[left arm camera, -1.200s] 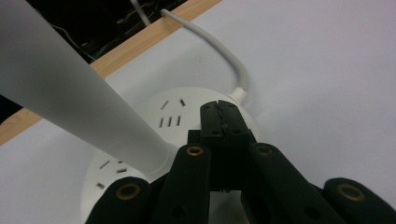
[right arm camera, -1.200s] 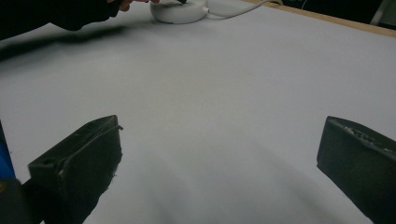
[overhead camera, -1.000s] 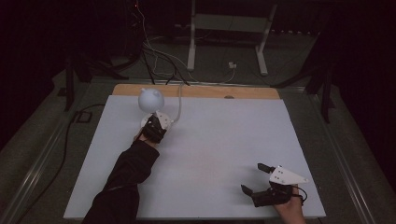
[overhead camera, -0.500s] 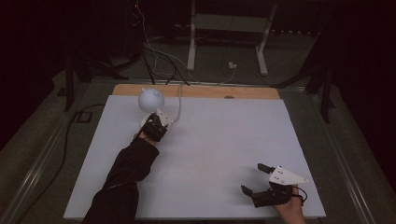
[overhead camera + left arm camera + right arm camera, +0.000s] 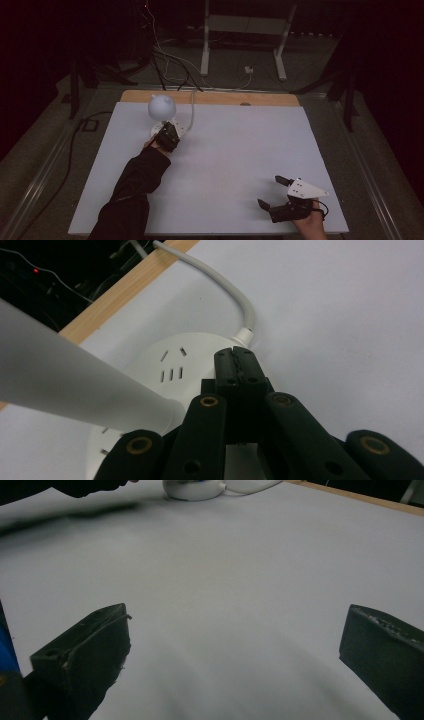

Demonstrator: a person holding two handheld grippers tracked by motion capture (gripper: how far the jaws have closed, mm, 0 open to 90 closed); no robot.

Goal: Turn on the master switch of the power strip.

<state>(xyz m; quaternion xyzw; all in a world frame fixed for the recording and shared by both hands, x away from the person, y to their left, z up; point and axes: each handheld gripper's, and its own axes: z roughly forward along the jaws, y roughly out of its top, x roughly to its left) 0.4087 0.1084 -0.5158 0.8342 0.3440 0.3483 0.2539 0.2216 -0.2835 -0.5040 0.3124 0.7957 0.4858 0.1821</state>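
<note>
A round white socket hub (image 5: pixel 181 131) lies at the far left of the white table, with its white cable (image 5: pixel 191 107) running off the far edge. A white globe-shaped lamp (image 5: pixel 161 106) stands on it. My left gripper (image 5: pixel 167 136) is shut, with nothing between its jaws. In the left gripper view its tips (image 5: pixel 235 357) rest on the hub (image 5: pixel 170 365) next to the cable's (image 5: pixel 225 290) entry, and the lamp's pale stem (image 5: pixel 65 380) slants in from the left. My right gripper (image 5: pixel 272 192) lies near the front right corner, open and holding nothing (image 5: pixel 240 635).
The white table top (image 5: pixel 240 150) has a wooden strip (image 5: pixel 225 97) along its far edge. A metal stand (image 5: pixel 240 30) and loose cables sit on the dark floor beyond. A dark sleeve (image 5: pixel 135 185) lies across the left side of the table.
</note>
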